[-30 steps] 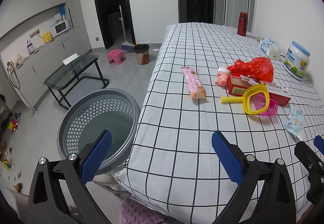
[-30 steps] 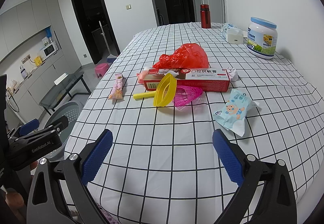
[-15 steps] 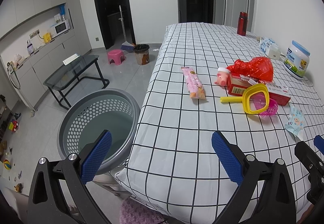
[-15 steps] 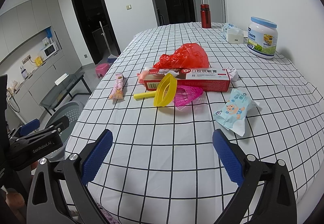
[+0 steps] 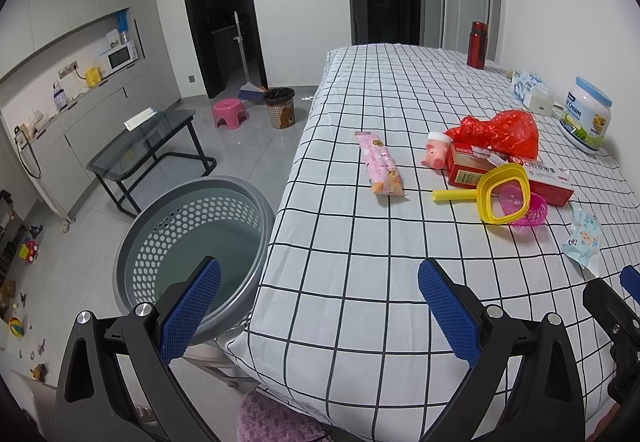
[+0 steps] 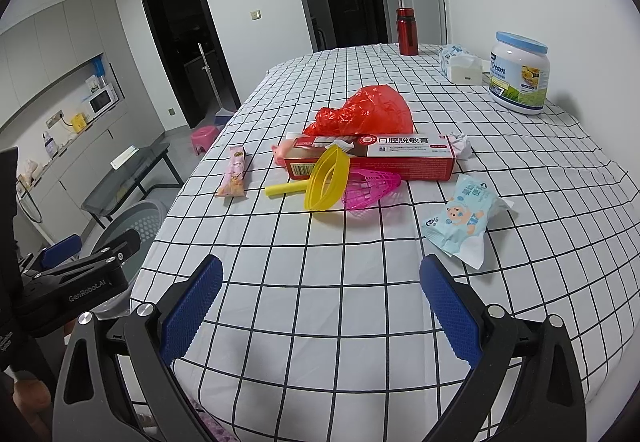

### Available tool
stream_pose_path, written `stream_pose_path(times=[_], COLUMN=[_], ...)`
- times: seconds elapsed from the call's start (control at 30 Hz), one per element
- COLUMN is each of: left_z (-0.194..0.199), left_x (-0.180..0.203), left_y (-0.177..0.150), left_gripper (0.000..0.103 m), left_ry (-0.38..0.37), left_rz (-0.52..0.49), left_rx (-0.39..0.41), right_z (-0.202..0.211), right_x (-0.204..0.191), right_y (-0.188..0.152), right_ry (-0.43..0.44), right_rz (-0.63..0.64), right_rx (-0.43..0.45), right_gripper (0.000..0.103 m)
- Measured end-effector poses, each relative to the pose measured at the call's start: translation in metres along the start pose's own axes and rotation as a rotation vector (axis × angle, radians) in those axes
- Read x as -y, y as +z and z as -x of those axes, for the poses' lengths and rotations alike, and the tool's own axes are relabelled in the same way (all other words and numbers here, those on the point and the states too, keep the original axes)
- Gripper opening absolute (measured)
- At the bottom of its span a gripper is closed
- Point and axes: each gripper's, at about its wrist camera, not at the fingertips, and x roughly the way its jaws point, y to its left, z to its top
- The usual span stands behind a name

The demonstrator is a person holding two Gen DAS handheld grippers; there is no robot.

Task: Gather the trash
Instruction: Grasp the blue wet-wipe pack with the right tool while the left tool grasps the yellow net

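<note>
A grey perforated basket [image 5: 192, 238] stands on the floor, tight against the left edge of the desk [image 5: 360, 282], which wears a white cloth with a black grid. The left claw [image 5: 318, 306] hovers over that near corner, its blue pads spread wide with nothing between them. On the cloth, a pink snack wrapper [image 5: 382, 170] lies by itself toward the left edge. Right of it sit a small pink pig toy [image 5: 434, 154], a red toothpaste box [image 6: 372, 158] with a crumpled red plastic bag [image 6: 364, 112] behind it, and a yellow scoop [image 6: 320, 184] leaning on a pink net [image 6: 370, 188]. Farther right lie a crumpled white paper wad [image 6: 460, 146] and a light-blue wipes packet [image 6: 464, 220]. The right claw [image 6: 320, 308] hovers low over the near cloth, equally spread and empty.
</note>
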Motion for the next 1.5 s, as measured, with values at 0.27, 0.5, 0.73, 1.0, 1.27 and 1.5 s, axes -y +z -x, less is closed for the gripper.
stream_pose_path(times=[0.27, 0.5, 0.73, 1.0, 1.27, 1.5], left_z=[-0.01, -0.022, -0.039, -0.057, -0.067, -0.075], left_x=[0.034, 0.069, 0.093, 0.112, 0.125, 0.128], left_y=[-0.001, 0.005, 0.021, 0.038, 0.045, 0.042], left_gripper=[0.097, 0.097, 0.097, 0.097, 0.097, 0.097], left_ry=[-0.052, -0.097, -0.112, -0.122, -0.13, -0.132], left_rz=[-0.045, -0.085, -0.101, -0.113, -0.127, -0.127], left_rx=[-0.022, -0.041, -0.036, -0.046, -0.048, -0.066], right_z=[0.01, 0.009, -0.014, -0.057, -0.092, -0.101], right_x=[0.051, 0.108, 0.131, 0.136, 0.145, 0.147], right_y=[-0.004, -0.008, 0.008, 0.028, 0.032, 0.031], right_ry=[-0.062, -0.138, -0.141, -0.158, -0.206, -0.213], right_rz=[-0.08, -0.156, -0.197, -0.212, -0.253, -0.25], right_rx=[-0.009, -0.026, -0.051, -0.127, -0.199, -0.208], right_gripper=[0.094, 0.094, 0.094, 0.094, 0.094, 0.088])
